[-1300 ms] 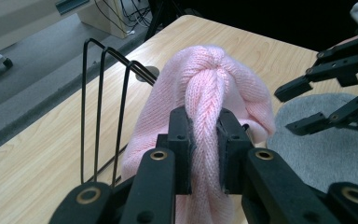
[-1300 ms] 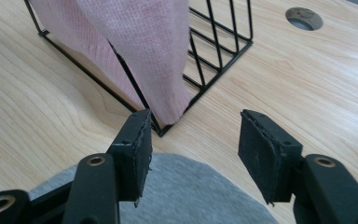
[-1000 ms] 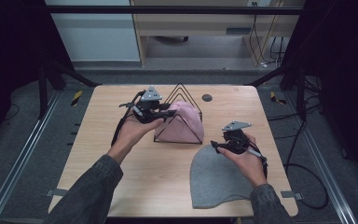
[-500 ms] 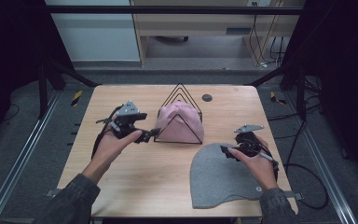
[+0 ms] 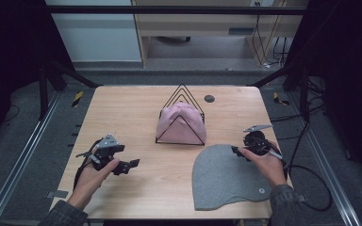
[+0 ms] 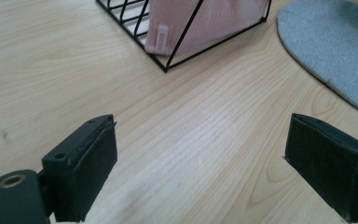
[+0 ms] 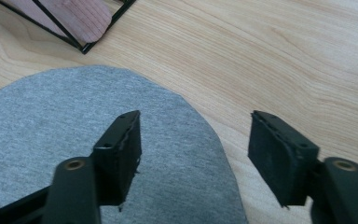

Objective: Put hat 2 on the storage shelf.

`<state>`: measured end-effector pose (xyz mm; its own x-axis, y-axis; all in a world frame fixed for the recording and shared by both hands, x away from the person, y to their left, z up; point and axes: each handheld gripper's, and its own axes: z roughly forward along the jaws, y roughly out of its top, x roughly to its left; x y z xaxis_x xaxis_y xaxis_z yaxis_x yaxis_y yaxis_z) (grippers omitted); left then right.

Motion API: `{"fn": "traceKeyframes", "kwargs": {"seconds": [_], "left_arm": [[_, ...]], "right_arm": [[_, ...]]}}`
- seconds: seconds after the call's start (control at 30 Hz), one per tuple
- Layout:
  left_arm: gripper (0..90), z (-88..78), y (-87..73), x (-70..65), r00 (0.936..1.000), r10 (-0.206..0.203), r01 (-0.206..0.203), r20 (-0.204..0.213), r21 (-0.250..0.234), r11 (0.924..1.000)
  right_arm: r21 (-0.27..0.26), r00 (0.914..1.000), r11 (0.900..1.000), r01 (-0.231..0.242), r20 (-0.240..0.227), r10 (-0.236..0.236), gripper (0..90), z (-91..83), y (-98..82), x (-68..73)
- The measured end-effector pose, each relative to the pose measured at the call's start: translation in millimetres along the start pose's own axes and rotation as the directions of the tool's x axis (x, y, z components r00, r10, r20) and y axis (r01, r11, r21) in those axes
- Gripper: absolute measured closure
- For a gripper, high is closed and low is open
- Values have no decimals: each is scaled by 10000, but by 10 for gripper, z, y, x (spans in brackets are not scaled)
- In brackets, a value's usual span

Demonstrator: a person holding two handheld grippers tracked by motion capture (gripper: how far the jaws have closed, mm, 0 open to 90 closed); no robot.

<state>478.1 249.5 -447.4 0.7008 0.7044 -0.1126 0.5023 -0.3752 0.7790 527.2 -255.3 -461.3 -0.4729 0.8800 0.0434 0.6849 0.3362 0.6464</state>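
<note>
A pink ribbed hat (image 5: 181, 123) is draped in a black wire triangular rack (image 5: 183, 94) at the table's middle. A grey hat (image 5: 226, 176) lies flat at the front right. My left gripper (image 5: 131, 165) hovers open over bare wood at the front left, apart from the rack. In the left gripper view the left gripper (image 6: 200, 135) has wide jaws, with the rack corner (image 6: 168, 65), pink hat (image 6: 205, 23) and grey hat (image 6: 335, 42) ahead. My right gripper (image 5: 238, 151) is open at the grey hat's upper right edge. In the right gripper view the right gripper (image 7: 196, 123) has one jaw over the grey hat (image 7: 51, 121) and the other over wood.
A small dark disc (image 5: 209, 98) sits on the wooden table (image 5: 122, 113) behind the rack on the right. A cable (image 5: 311, 174) trails off the right edge from the right gripper. Metal frame rails run along both sides of the table.
My left gripper has pulled back from the rack and pink hat to the front left of the table. The right gripper has drifted slightly right along the grey hat's edge.
</note>
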Motion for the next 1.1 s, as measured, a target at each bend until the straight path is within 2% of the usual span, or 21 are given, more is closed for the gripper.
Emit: {"fn": "traceKeyframes", "kwargs": {"seconds": [0.07,0.17,0.27,0.37,0.6,0.67,1.1], "left_arm": [[82,-25,-60,3,9998,-157,158,-147,91,9998],[82,-61,-116,36,9985,-185,197,-506,229,9995],[83,-108,-134,57,9958,-346,348,-851,6,9994],[82,-116,-140,67,9956,-381,383,-858,15,9993],[84,-86,-140,88,9940,-46,80,-1094,308,9995],[85,-86,-141,86,9940,-50,86,-1096,322,9994],[88,-96,-148,123,9936,-52,95,-1125,371,9993]], "right_arm": [[19,10000,10000,-71,-33,71,367,6,5,-16],[-113,9998,9998,-166,-147,164,381,4,11,-62],[-95,9995,9995,-288,-123,287,385,15,3,-95],[0,9992,9994,-355,-166,355,400,33,-4,-109],[317,9989,9989,-343,-307,353,424,81,-36,-86],[432,9994,9988,-211,-257,222,424,107,-55,-82],[850,9993,9963,-119,-334,148,438,186,-79,-37]]}}
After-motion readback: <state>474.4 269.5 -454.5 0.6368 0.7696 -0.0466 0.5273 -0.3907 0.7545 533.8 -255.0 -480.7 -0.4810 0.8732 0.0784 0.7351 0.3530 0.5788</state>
